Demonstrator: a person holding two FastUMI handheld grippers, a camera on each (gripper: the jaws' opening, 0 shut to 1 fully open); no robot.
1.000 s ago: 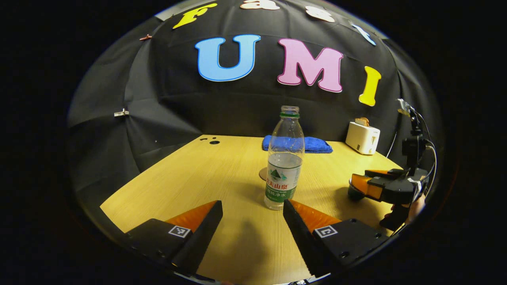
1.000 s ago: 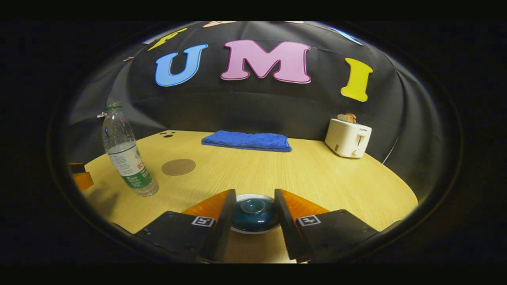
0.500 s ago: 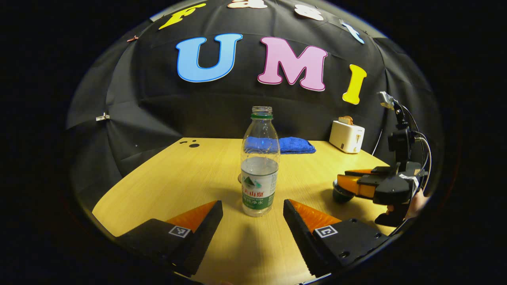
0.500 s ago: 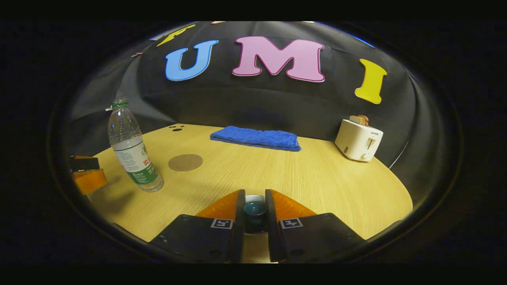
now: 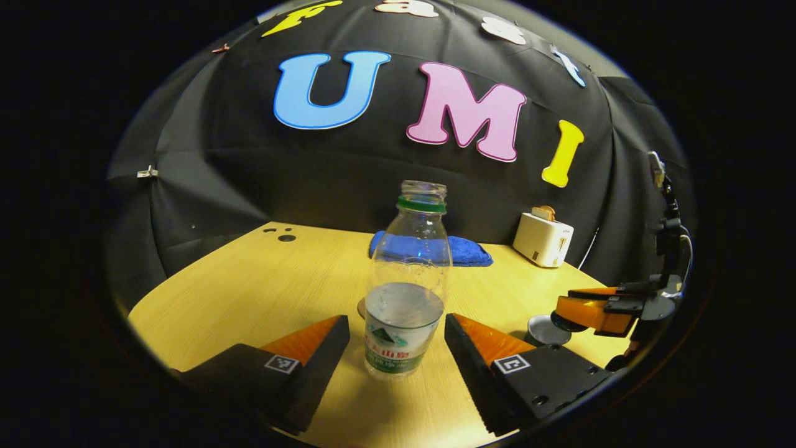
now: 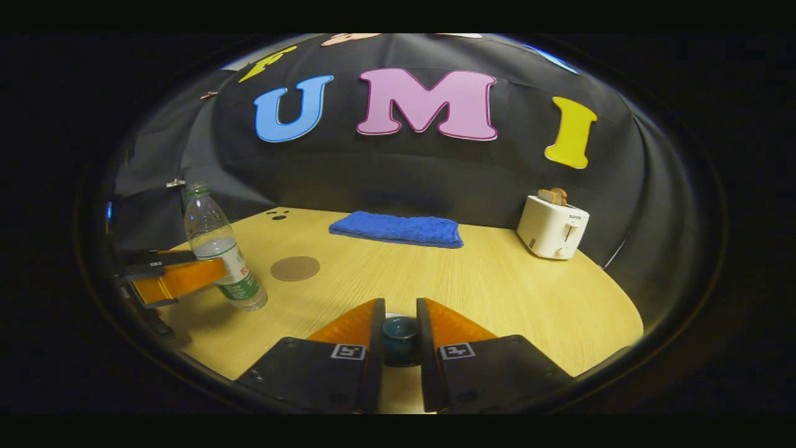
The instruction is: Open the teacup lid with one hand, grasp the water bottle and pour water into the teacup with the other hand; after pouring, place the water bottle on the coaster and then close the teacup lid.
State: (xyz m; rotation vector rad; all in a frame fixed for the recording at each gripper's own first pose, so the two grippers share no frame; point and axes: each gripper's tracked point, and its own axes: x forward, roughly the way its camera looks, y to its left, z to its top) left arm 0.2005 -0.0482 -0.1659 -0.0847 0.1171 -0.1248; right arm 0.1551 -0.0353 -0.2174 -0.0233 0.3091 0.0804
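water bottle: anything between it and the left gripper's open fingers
Nothing visible. The water bottle stands upright on bare table just ahead of the left gripper, centred on the gap between its open fingers. The coaster lies behind the bottle, out of the approach.

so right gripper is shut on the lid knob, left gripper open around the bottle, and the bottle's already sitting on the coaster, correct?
Not the last part. In the right gripper view the bottle stands on the bare table, with the coaster apart beside it. The rest holds: right gripper shut on the lid knob, left gripper open around the bottle.
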